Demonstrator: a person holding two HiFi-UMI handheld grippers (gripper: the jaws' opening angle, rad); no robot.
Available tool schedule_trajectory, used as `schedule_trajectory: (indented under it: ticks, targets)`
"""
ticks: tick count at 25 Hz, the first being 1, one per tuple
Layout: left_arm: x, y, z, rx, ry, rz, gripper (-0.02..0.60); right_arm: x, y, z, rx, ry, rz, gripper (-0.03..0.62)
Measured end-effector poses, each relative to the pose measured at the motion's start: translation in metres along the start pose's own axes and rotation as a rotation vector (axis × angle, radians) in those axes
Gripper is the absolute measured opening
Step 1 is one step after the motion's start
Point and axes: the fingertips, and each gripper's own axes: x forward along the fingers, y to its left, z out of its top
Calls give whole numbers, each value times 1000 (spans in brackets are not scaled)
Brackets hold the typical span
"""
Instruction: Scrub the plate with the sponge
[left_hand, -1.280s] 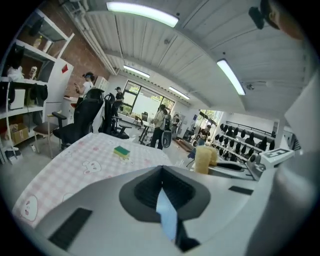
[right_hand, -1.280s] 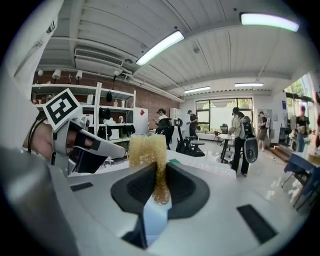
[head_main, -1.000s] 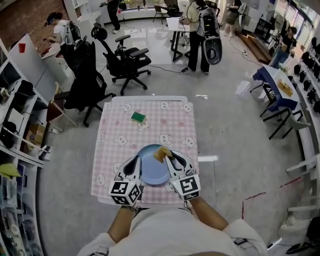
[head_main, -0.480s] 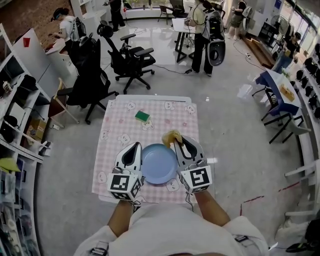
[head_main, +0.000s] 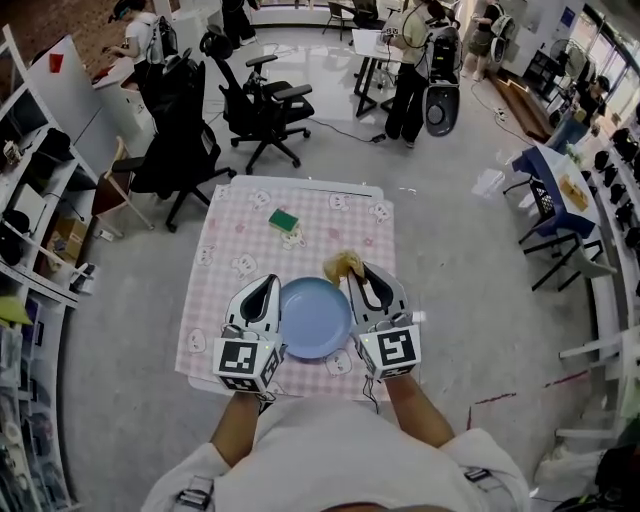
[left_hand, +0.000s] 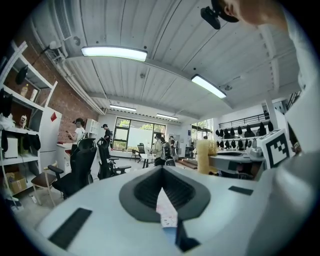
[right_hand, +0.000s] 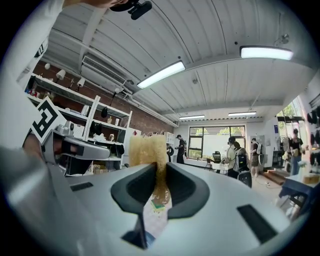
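A round blue plate (head_main: 315, 317) lies on the pink checked tablecloth (head_main: 238, 243), between my two grippers. My right gripper (head_main: 355, 272) is held up just past the plate's far right rim, shut on a yellow sponge (head_main: 343, 265). In the right gripper view the sponge (right_hand: 147, 150) sticks up out of the closed jaws of that gripper (right_hand: 160, 175). My left gripper (head_main: 268, 283) hovers at the plate's left rim. Its jaws (left_hand: 161, 175) are shut with nothing between them. The yellow sponge (left_hand: 202, 155) also shows off to the right in the left gripper view.
A green sponge (head_main: 283, 219) lies on the far part of the table. Black office chairs (head_main: 262, 100) stand beyond the table's far edge, shelving (head_main: 30, 200) runs along the left, and people (head_main: 412, 60) stand at desks further back.
The right gripper has lifted the yellow sponge off the plate and moved it beyond the far right rim. Both grippers have come up higher above the table.
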Motion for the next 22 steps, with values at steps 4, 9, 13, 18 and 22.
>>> schedule_trajectory:
  ticks: [4,9,13,18,22]
  targets:
    - [-1,-1,-3,0,13,-4,12,0,-2,-1,-6,10,-12,58]
    - [-2,-5,1,35,7,-5,12,-1,-2,1,-7,3,-19,58]
    - [-3,-3,2,33,8,-2,12,0,-4,3,-20,6,-35,58]
    - [-4,-5,-2,35,18,-1,12,-1,2,3,-20,3,-21,57]
    - [-6,-4,-7,30,26,5,12,-2,5,0,-19,9,-12,57]
